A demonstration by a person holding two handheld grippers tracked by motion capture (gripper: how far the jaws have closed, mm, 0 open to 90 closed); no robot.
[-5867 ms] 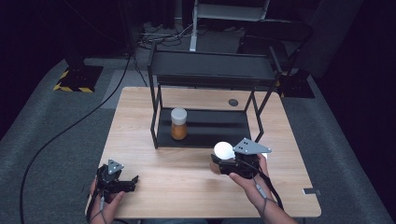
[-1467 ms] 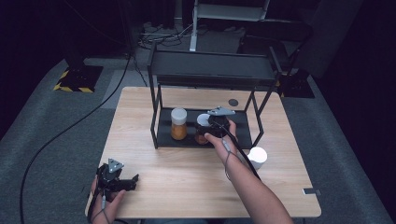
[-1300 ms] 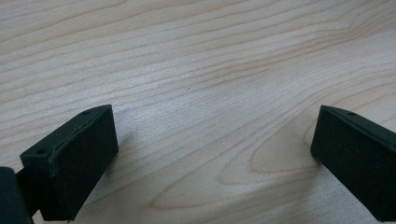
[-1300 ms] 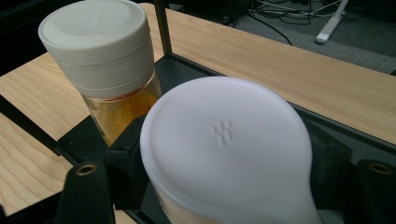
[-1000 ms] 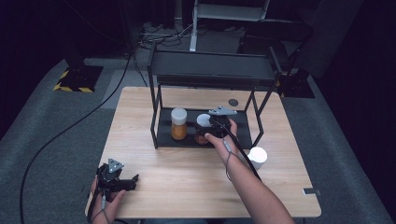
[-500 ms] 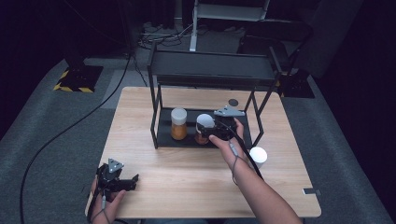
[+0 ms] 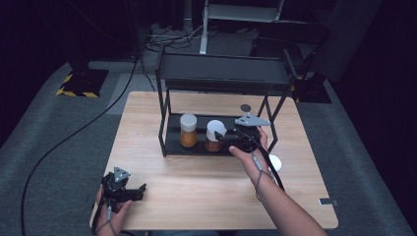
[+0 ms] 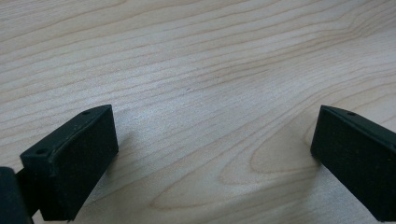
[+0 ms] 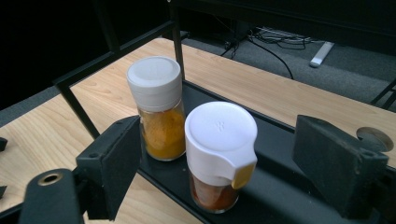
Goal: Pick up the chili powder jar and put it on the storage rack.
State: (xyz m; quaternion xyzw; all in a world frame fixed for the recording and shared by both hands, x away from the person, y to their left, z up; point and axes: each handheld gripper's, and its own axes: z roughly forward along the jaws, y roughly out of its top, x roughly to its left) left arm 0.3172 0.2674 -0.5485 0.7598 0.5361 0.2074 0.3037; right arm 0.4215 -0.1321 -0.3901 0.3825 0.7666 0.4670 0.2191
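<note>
Upright white-capped glass jar of reddish spice [image 9: 219,156] just ahead of right claw [image 9: 219,172], between spread jaws, untouched; left claw [image 8: 210,158] far off, agape.

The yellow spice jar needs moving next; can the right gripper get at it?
Probably yes: the yellow spice jar stands at the shelf's open front, just beyond the open right gripper, though the red spice jar crowds it.

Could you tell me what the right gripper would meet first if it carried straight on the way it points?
Probably the red-spice jar on the rack's lower shelf, in line between the right gripper's open jaws.
</note>
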